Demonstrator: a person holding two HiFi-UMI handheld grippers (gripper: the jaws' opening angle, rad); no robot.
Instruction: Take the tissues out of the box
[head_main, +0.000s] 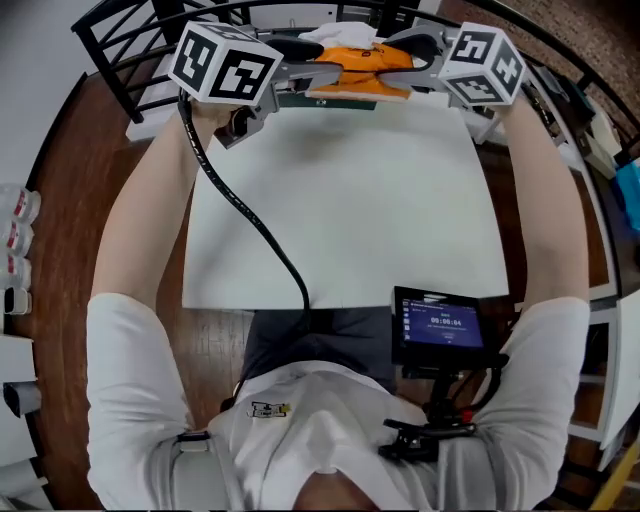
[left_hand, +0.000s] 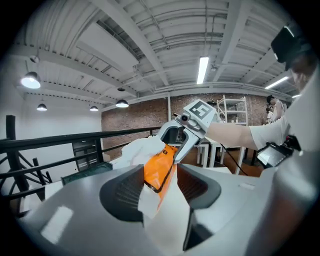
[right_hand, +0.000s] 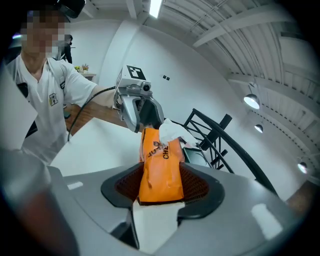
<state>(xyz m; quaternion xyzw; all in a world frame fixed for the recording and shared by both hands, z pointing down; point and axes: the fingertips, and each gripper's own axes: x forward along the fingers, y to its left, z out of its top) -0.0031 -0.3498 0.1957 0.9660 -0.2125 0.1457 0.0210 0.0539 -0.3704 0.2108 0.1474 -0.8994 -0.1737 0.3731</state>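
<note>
An orange tissue pack (head_main: 360, 62) is held up over the far edge of the white table (head_main: 340, 200), with a white tissue (head_main: 340, 33) sticking out of its top. My left gripper (head_main: 318, 72) is shut on the pack's left end, and my right gripper (head_main: 405, 55) is shut on its right end. In the left gripper view the pack (left_hand: 159, 170) stands edge-on between the jaws, the tissue (left_hand: 142, 150) bunches at its upper left, and the right gripper (left_hand: 187, 135) shows beyond. In the right gripper view the pack (right_hand: 161, 165) fills the jaws flat-side up, and the tissue (right_hand: 172, 131) rises beside the left gripper (right_hand: 145, 117).
A black railing (head_main: 120, 60) runs behind the table's far edge. A dark green tray (head_main: 300, 98) lies under the held pack. A small lit screen (head_main: 440, 328) hangs at my chest. Shelving (head_main: 600, 130) stands to the right.
</note>
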